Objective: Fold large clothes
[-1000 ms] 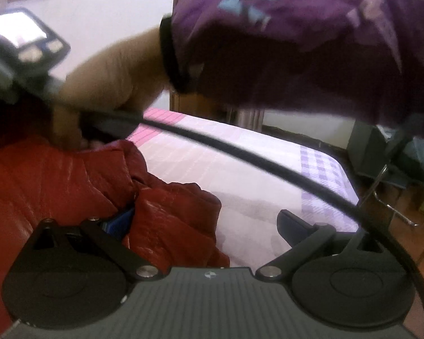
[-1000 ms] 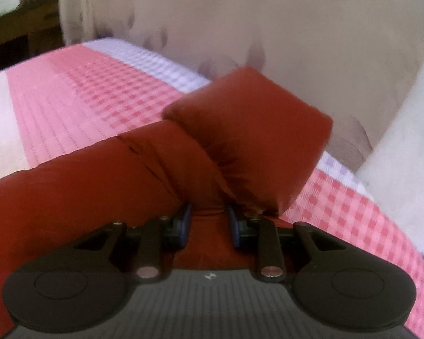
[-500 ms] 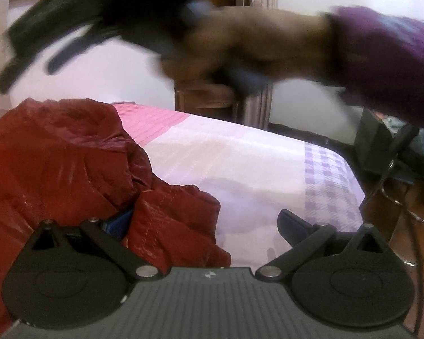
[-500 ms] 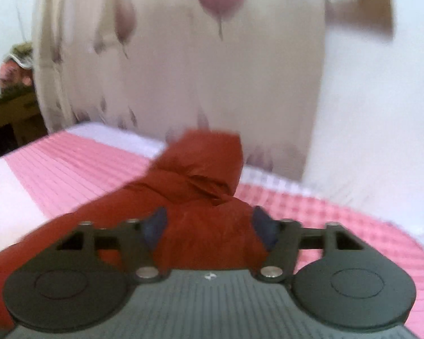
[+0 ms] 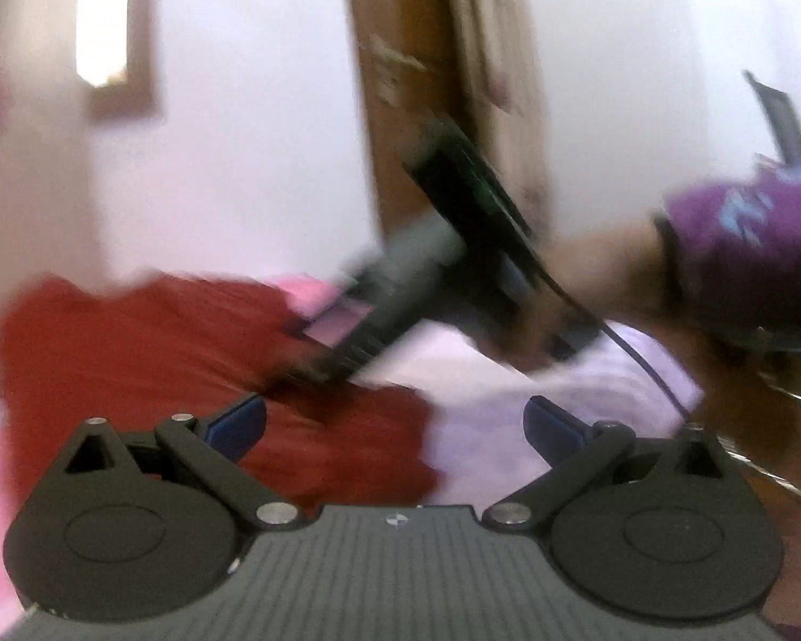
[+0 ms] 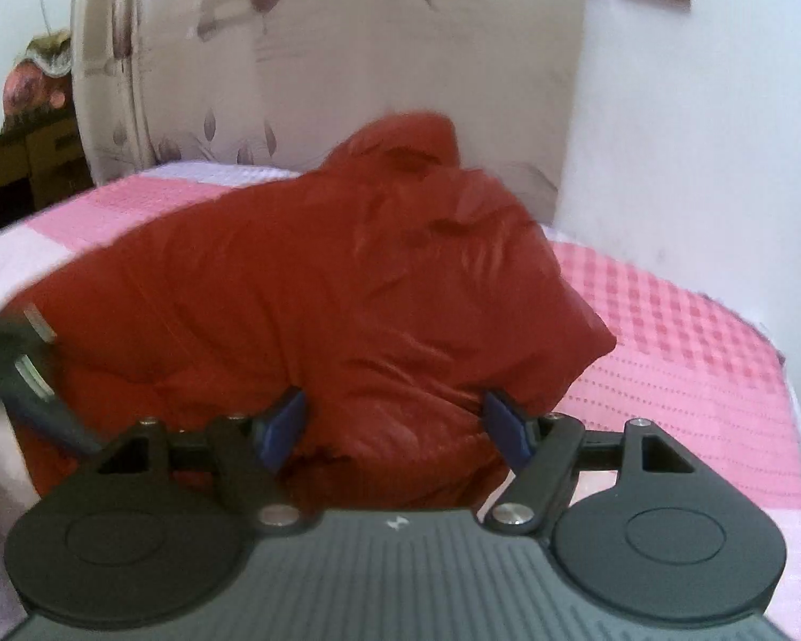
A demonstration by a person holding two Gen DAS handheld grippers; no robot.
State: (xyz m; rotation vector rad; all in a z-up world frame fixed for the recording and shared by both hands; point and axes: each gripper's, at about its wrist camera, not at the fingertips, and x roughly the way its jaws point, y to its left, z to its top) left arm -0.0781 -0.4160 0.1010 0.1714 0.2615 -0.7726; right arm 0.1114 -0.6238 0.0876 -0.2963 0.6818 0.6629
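Pink checked bedspread [image 6: 683,331], floral headboard [image 6: 347,53], wooden door [image 5: 400,107].

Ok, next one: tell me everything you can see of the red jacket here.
The red jacket looks puffy and slightly glossy, like padded nylon. It lies bunched in a thick, creased heap on the pink checked bedspread, with a rounded lump, possibly a hood or sleeve, raised at its far end near the headboard. The right hand-held gripper is open, its blue pads at either side of the fabric, not pinching it. The left wrist view is blurred; the left hand-held gripper is open above the jacket's edge.
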